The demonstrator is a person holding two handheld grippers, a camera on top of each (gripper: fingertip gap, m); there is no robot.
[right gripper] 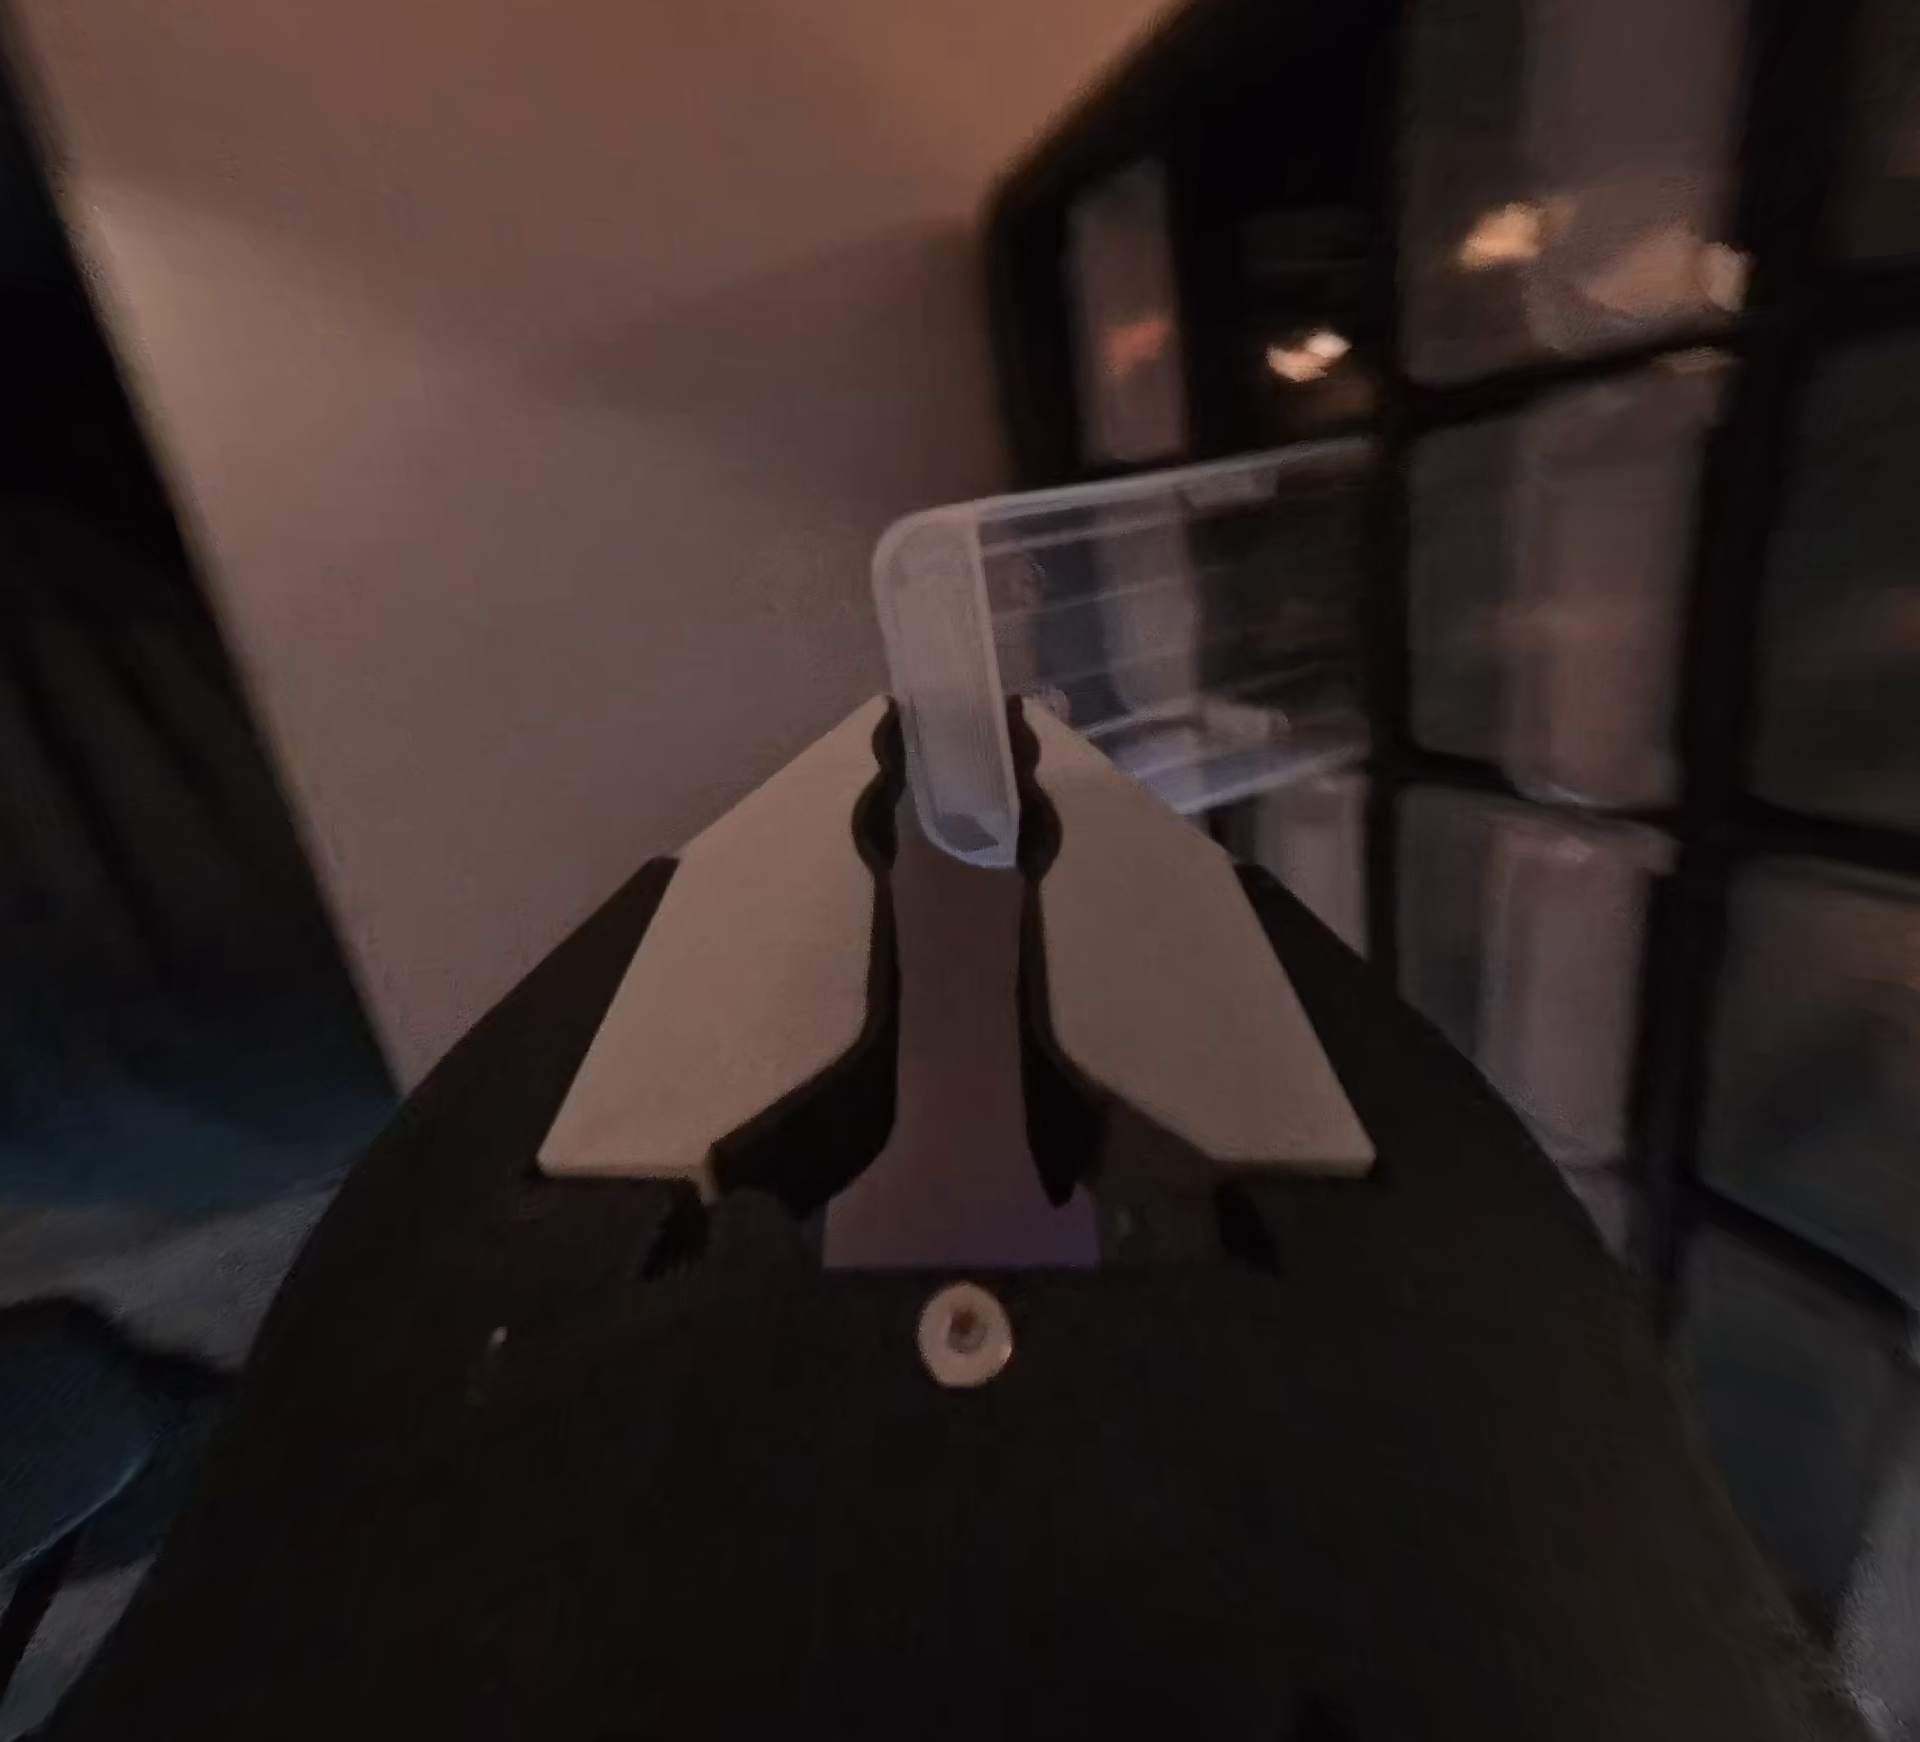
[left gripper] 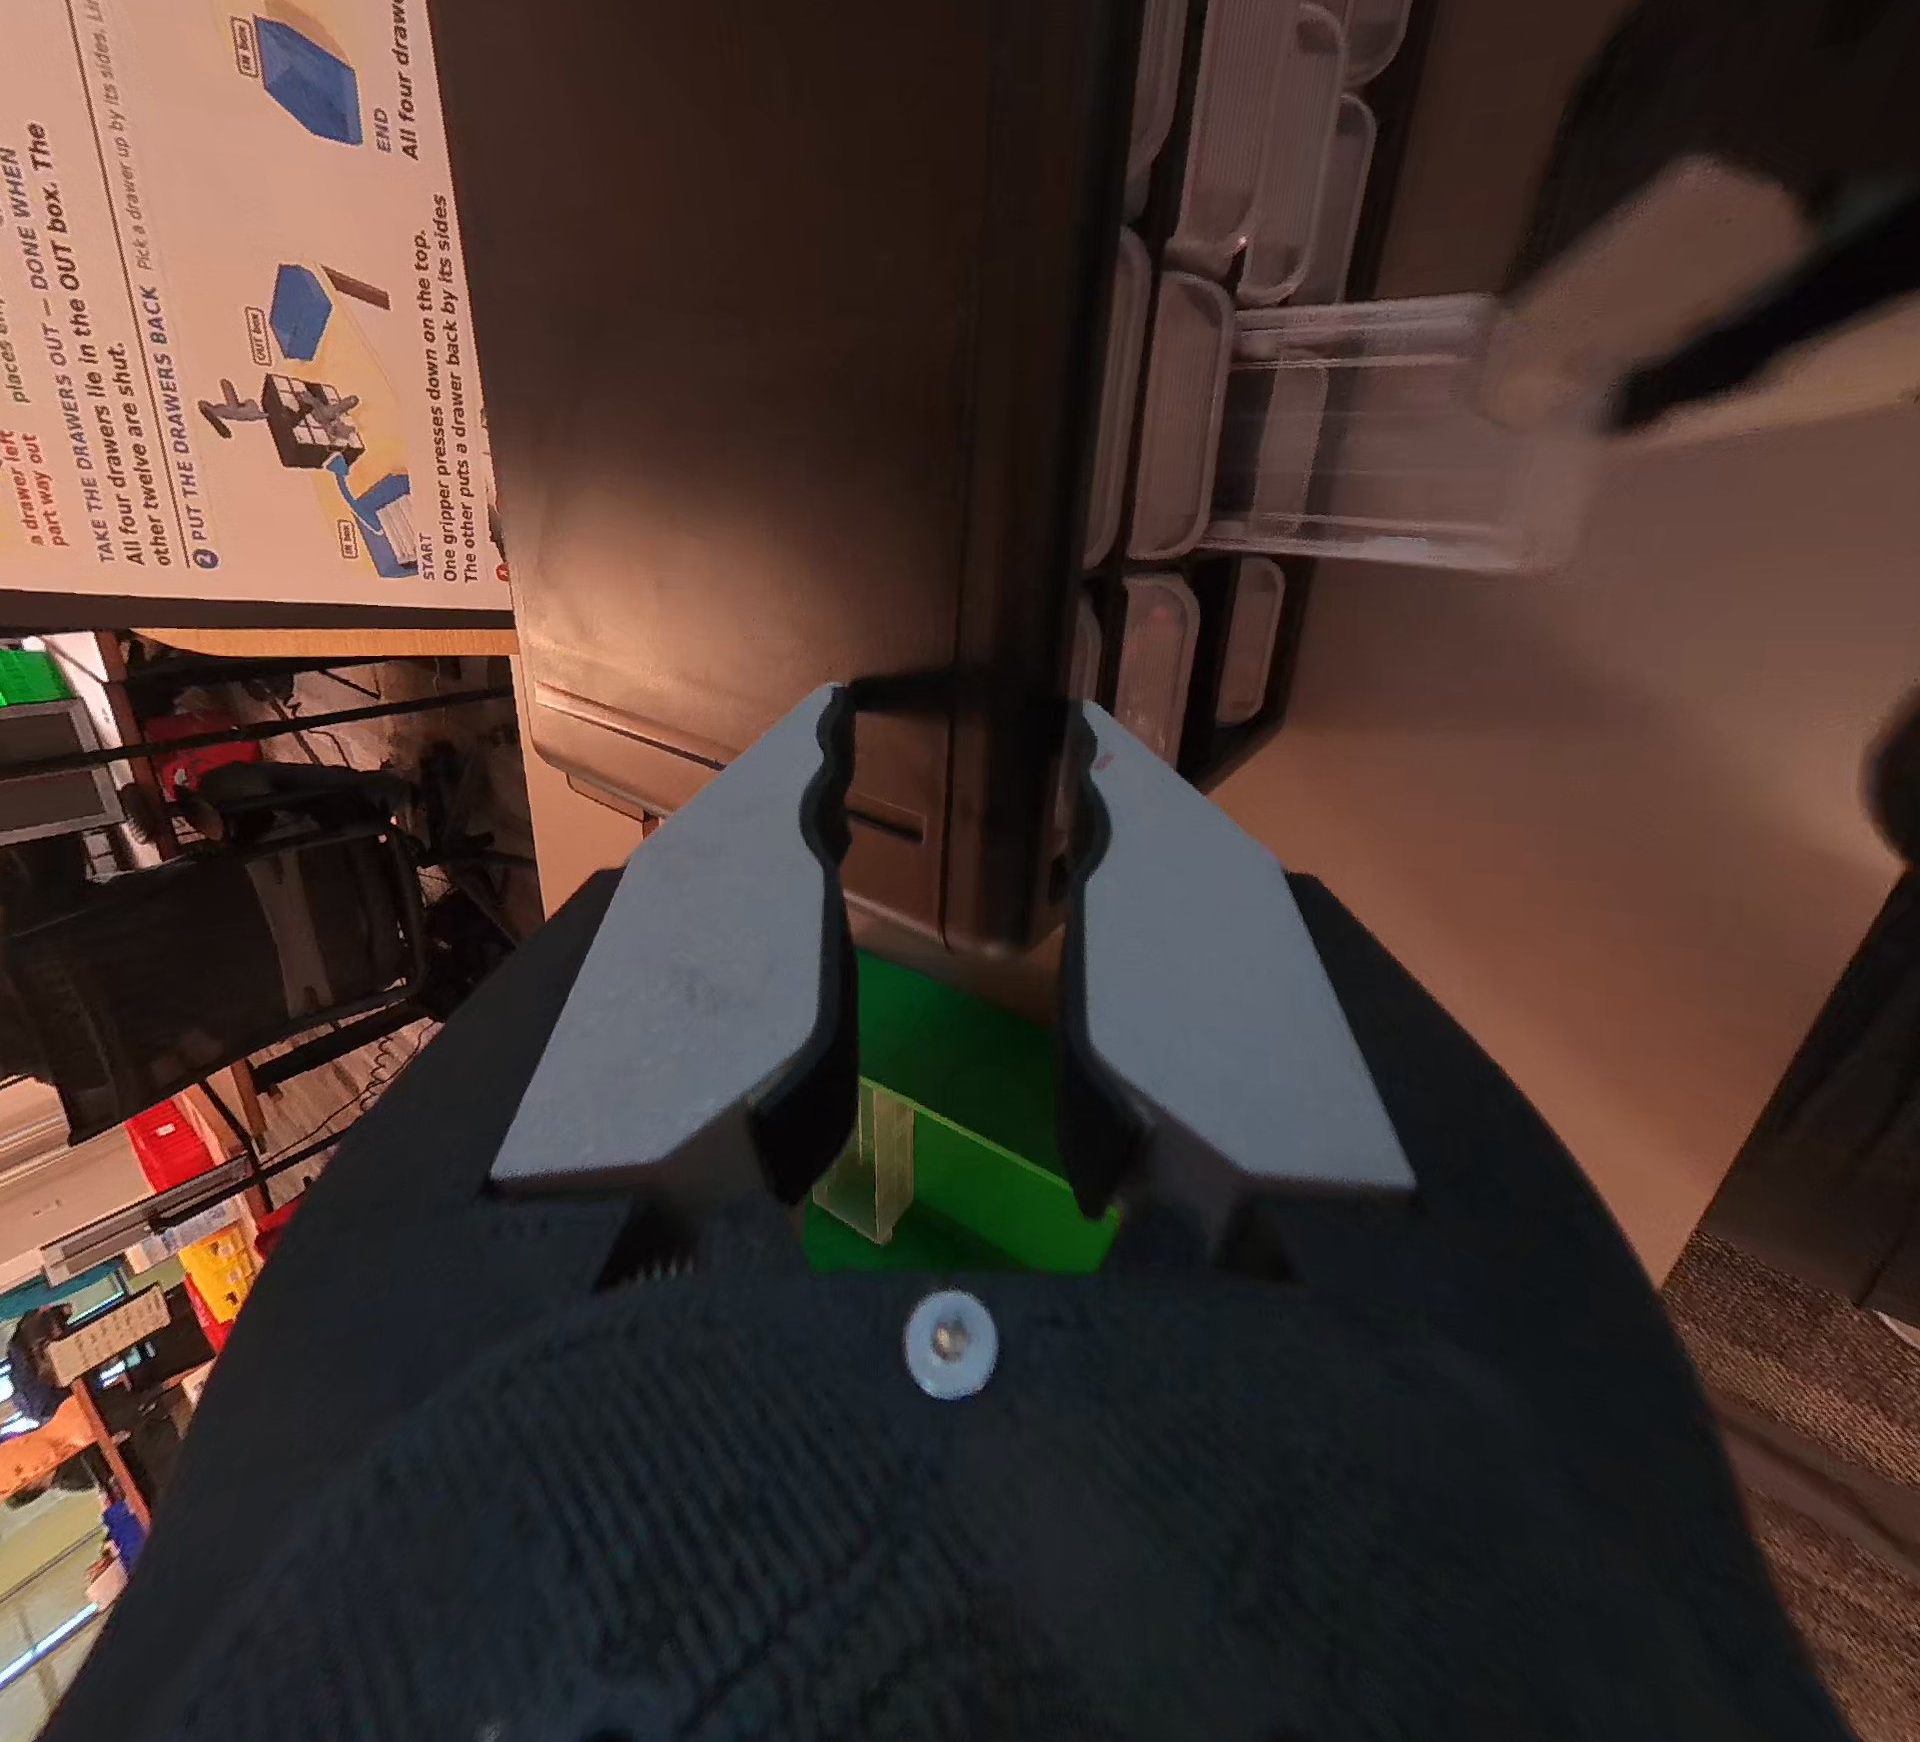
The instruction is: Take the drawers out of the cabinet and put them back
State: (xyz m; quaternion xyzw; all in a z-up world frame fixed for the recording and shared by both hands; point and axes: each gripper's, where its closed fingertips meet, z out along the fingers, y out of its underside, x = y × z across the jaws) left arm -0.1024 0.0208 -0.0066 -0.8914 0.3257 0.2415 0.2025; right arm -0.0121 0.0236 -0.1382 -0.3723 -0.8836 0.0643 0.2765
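The black cabinet (left gripper: pixel 779 290) fills the left wrist view, seen along its top, with rows of clear drawers (left gripper: pixel 1174 414) down its front. My left gripper (left gripper: pixel 961 757) is open, its fingers astride the cabinet's top front edge. One clear drawer (left gripper: pixel 1382 425) sticks partway out of the front. My right gripper (left gripper: pixel 1621 342) shows blurred there, holding the drawer's outer end. In the right wrist view my right gripper (right gripper: pixel 956 757) is shut on the front lip of that clear drawer (right gripper: pixel 1143 622), which still sits partly in the cabinet (right gripper: pixel 1558 404).
A green box (left gripper: pixel 966 1173) with a clear drawer (left gripper: pixel 873 1162) in it lies below, seen between my left fingers. An instruction poster (left gripper: pixel 239 217) lies on the table left of the cabinet. A dark object (left gripper: pixel 1849 1121) stands at the right. Shelves with coloured bins (left gripper: pixel 156 1173) stand beyond the table edge.
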